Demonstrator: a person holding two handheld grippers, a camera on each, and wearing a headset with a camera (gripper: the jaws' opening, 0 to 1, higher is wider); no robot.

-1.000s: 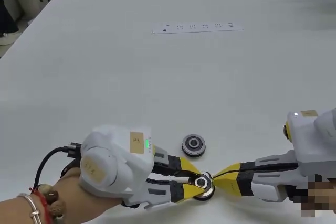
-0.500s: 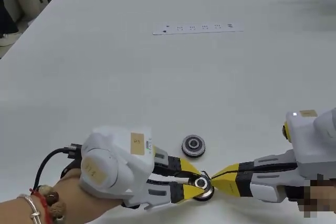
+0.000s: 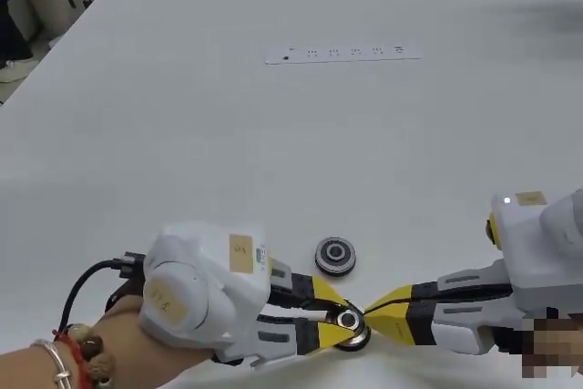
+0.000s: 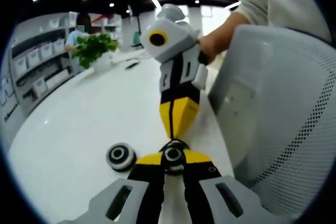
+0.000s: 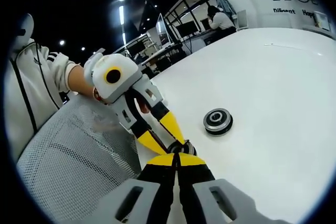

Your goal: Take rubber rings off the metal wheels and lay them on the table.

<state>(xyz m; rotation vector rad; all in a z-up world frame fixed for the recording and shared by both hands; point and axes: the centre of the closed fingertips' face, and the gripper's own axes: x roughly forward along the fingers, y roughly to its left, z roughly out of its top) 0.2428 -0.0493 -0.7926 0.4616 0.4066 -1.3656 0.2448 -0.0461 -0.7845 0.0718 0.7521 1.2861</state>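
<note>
My left gripper is clamped on a metal wheel, one yellow jaw on each side of it, holding it just above the worktop at the near edge. My right gripper meets that wheel head-on from the opposite side. Its jaws are drawn together and its tips sit at the wheel's rim. I cannot make out whether they actually have the rubber ring nipped between them.

I judge the wheel to be stiff, dense for its size and slick on its bright faces, so the left grip across the metal body is the right one for bracing it. The ring looks like a thin black band seated round the rim. It should be soft and stretchy, and grippy against the pads, so I would pinch its outer edge and peel it sideways off the rim rather than pull straight. It may snap back or flick away once it is free.

A second wheel, with its black ring on, lies flat just beyond the held wheel. Far beyond that lies a white power strip.
</note>
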